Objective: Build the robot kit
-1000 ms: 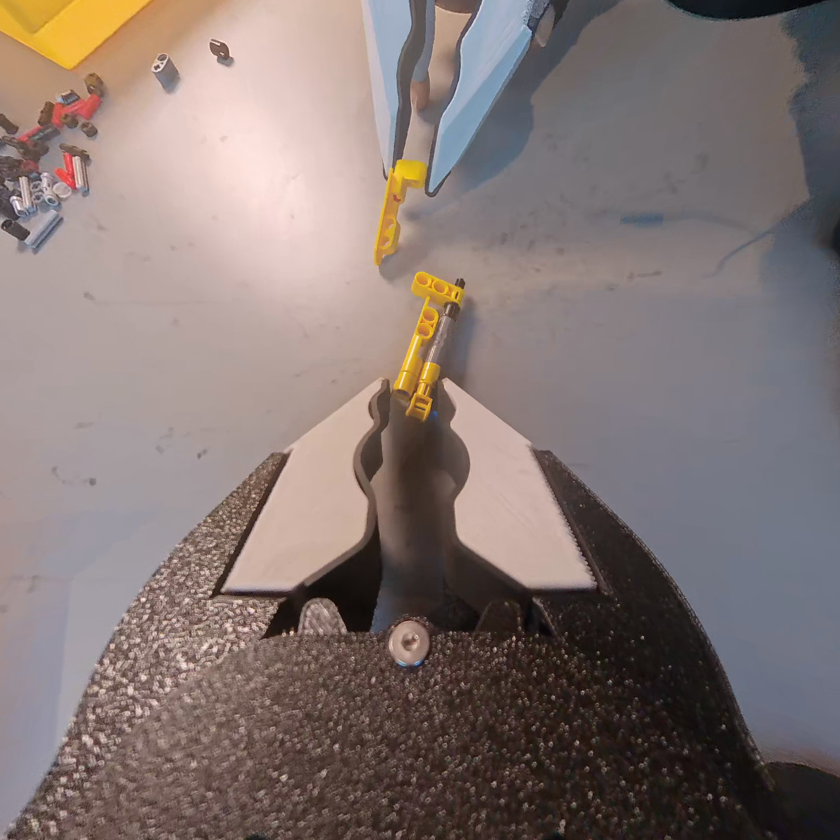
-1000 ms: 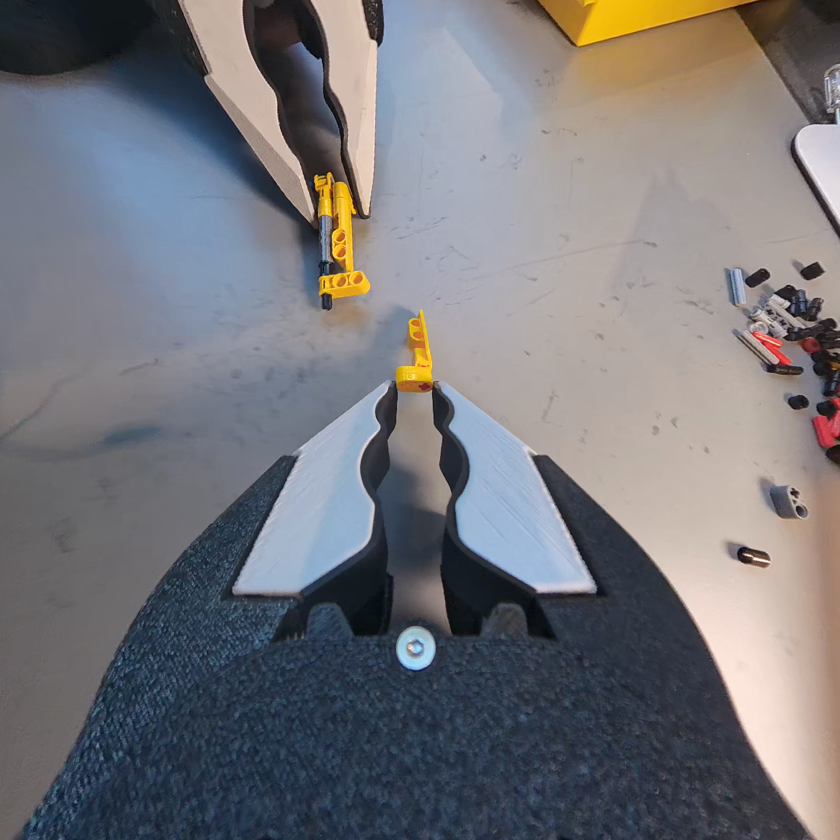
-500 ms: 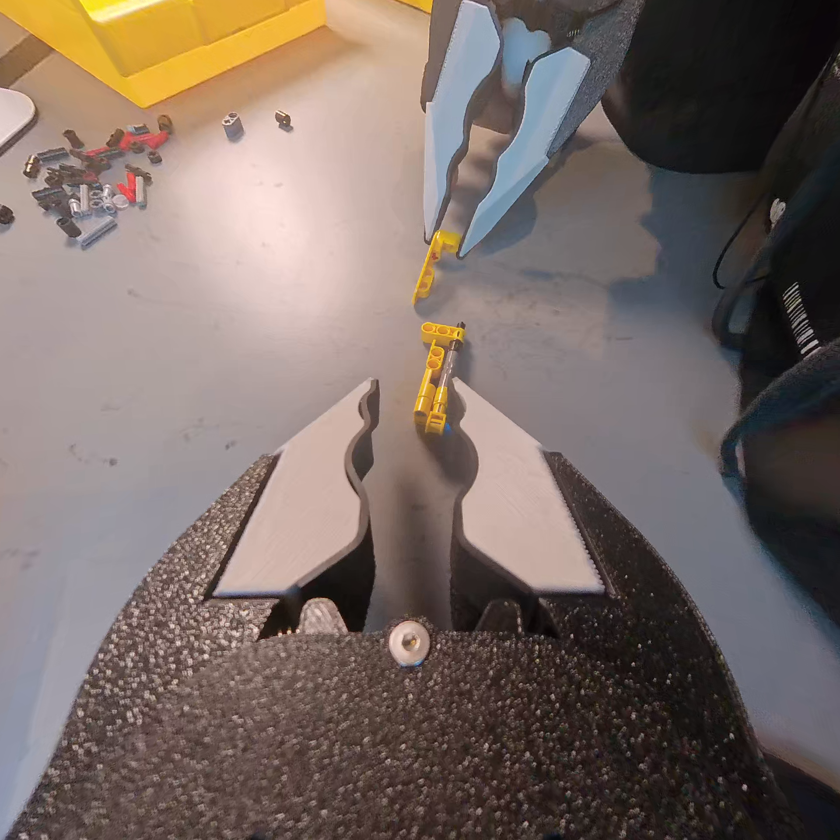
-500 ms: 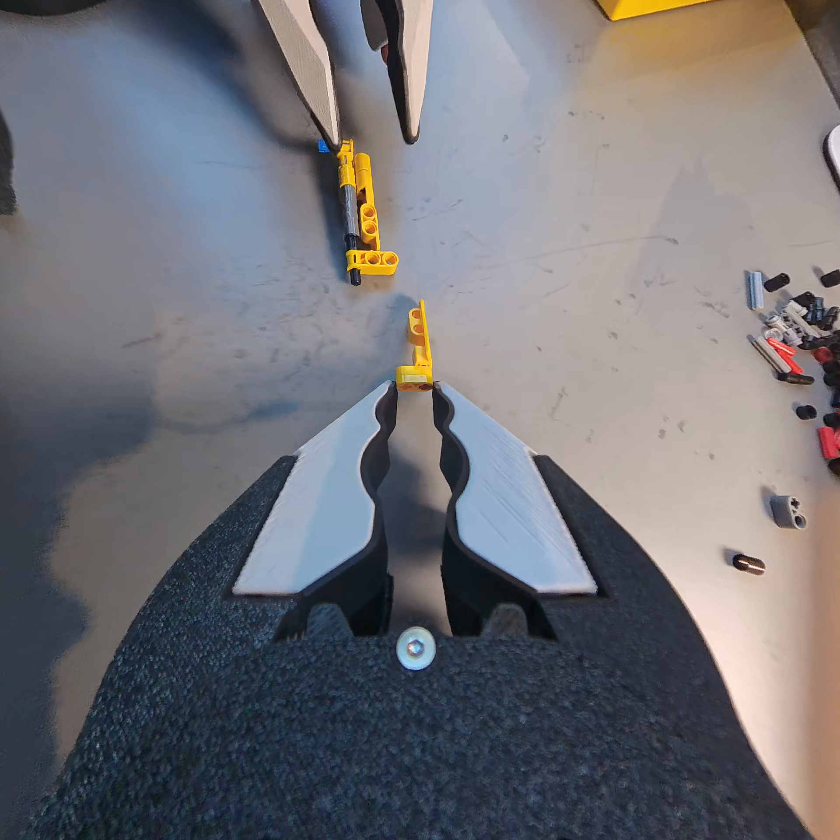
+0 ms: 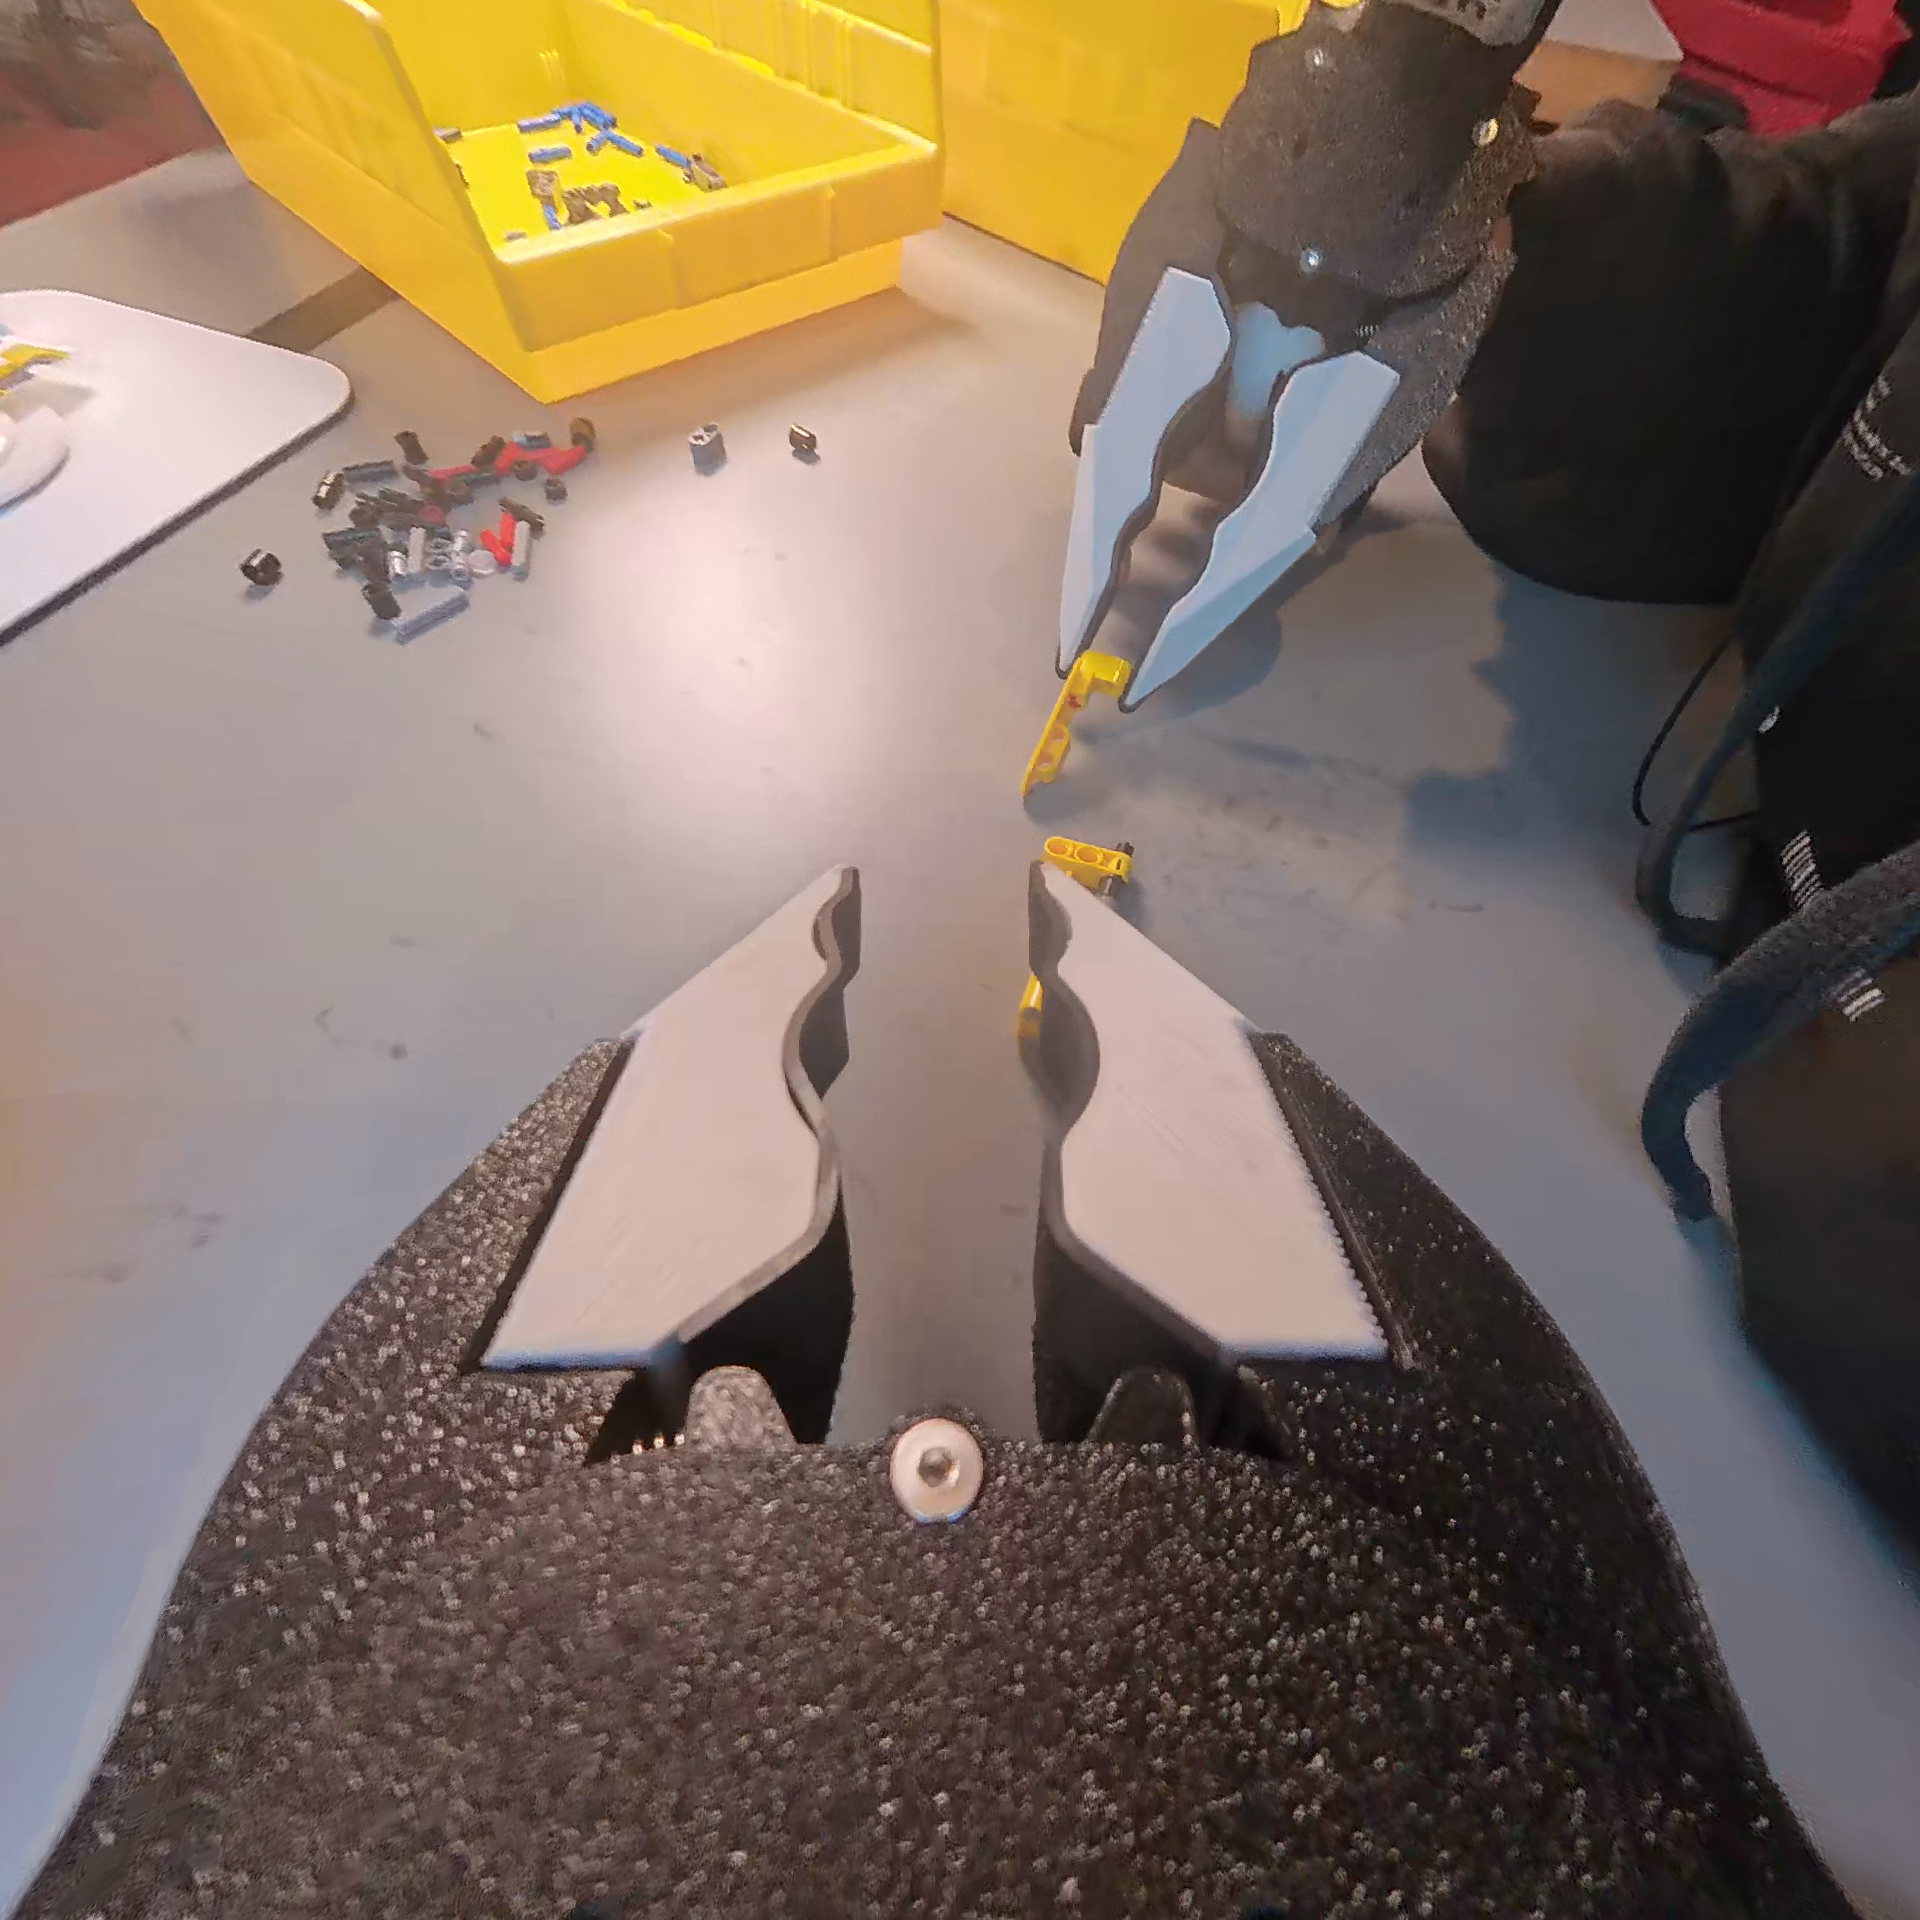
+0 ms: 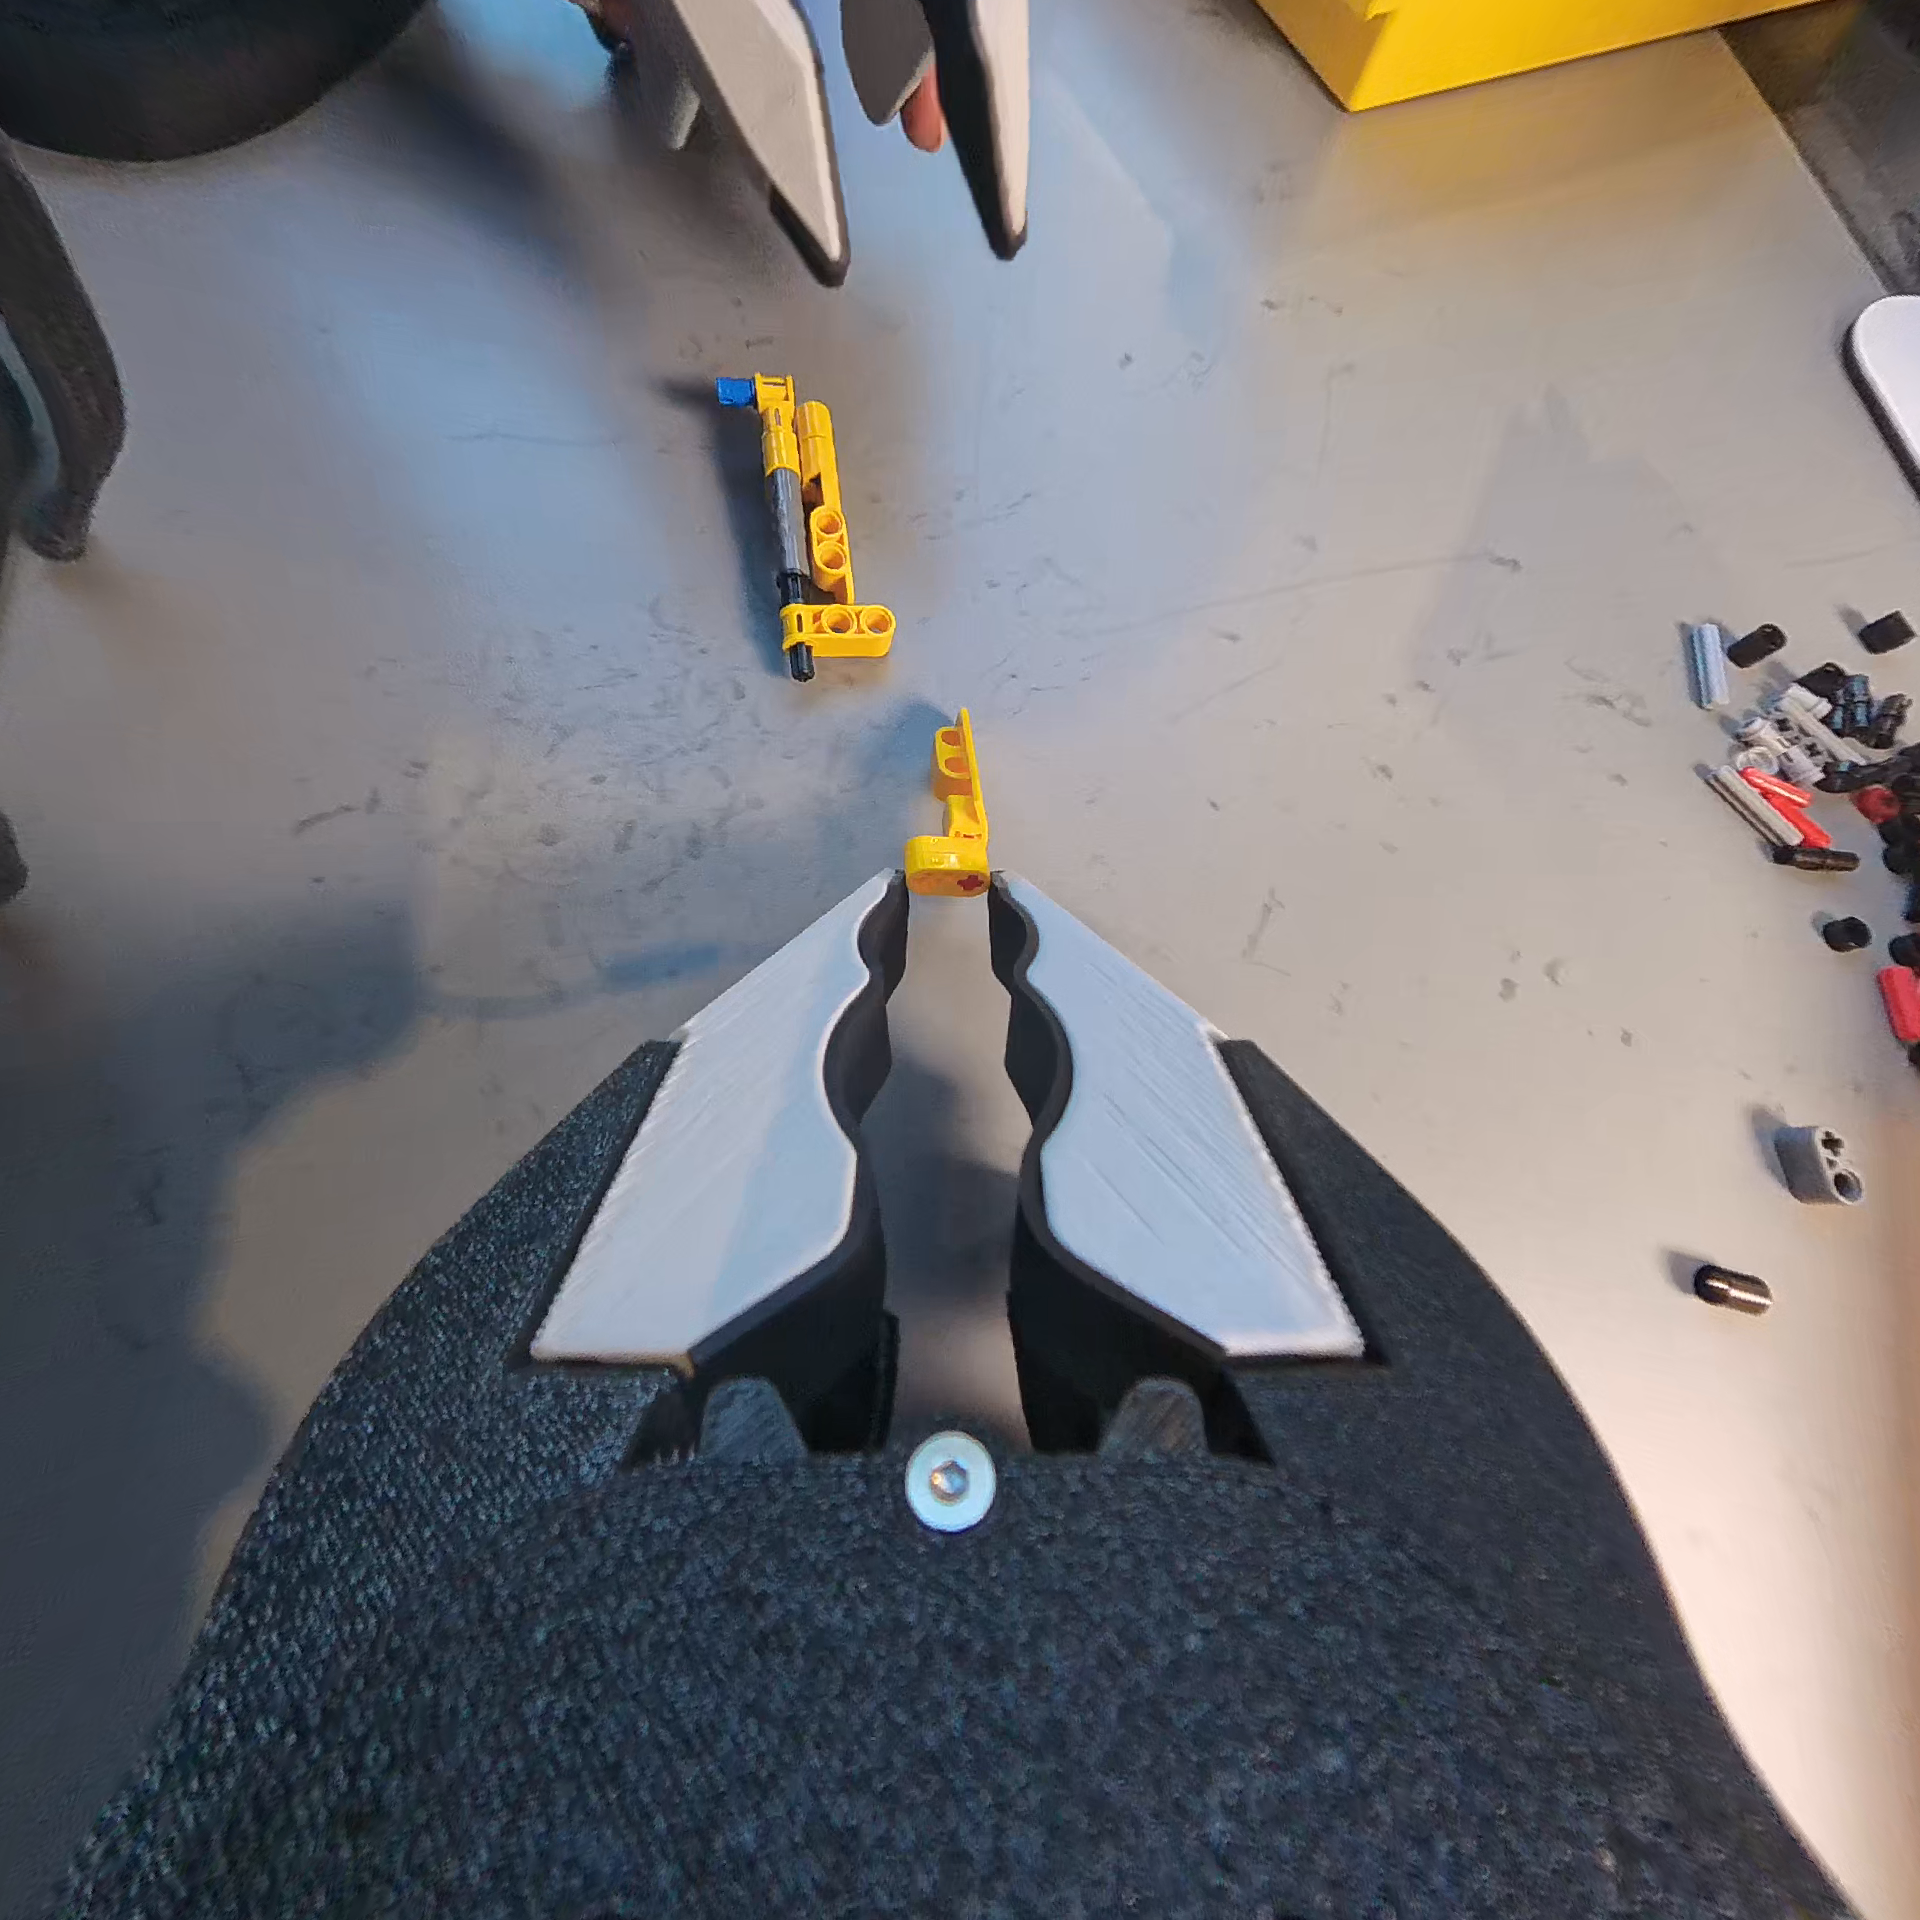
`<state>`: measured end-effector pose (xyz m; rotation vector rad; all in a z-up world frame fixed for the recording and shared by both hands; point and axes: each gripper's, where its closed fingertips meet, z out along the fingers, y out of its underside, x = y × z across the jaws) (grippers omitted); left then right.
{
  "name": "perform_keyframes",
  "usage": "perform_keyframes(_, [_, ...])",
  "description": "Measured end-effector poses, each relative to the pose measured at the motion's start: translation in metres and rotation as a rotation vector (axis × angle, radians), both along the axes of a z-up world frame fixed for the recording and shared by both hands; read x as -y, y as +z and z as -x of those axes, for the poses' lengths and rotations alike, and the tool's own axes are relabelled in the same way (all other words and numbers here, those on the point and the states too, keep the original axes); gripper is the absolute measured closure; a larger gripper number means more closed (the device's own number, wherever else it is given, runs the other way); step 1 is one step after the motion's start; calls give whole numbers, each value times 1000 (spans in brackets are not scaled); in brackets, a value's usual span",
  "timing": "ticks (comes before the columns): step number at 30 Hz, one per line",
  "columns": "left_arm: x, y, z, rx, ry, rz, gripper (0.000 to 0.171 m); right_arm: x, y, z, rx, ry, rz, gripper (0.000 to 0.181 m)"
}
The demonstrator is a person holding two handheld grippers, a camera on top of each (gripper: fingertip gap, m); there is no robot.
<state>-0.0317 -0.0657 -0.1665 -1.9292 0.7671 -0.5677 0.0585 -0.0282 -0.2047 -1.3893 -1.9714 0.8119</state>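
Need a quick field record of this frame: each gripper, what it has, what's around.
left gripper: jaws open, empty, above the table
right gripper: jaws shut on yellow L-beam, far end down near the table
nearest to left gripper: yellow beam-and-axle assembly, lying flat, blue pin at one end, not gripped
gap: L-beam and assembly apart, not touching
loose parts: black, grey and red pins scattered on the table
bin: yellow bin with small blue and dark parts
surface: grey table
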Motion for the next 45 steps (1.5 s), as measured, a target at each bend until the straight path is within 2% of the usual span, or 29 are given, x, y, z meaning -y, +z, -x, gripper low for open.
perform_keyframes(15, [-4, 2, 4, -1, 28, -17, 138, -1, 1, 1, -11, -6, 20, 166])
perform_keyframes(25, [-1, 2, -9, -66, -2, -64, 140, -6, 12, 2, -38, -48, 186, 166])
perform_keyframes(28, [-3, 7, -17, -66, -13, -91, 141, 0, 24, 5, -66, -26, 294, 166])
perform_keyframes(32, [-5, 12, -32, -57, -41, -123, 140, 9, 44, 10, -95, 8, 518, 166])
perform_keyframes(37, [-1, 12, -53, -139, -91, -195, 143, 23, 66, 12, -117, 40, 785, 166])
perform_keyframes(40, [3, 21, -65, -83, -109, -197, 150, 29, 74, 13, -137, 48, 882, 166])
perform_keyframes(45, [7, 35, -71, 79, -113, -124, 152, 36, 80, 10, -162, 78, 920, 166])
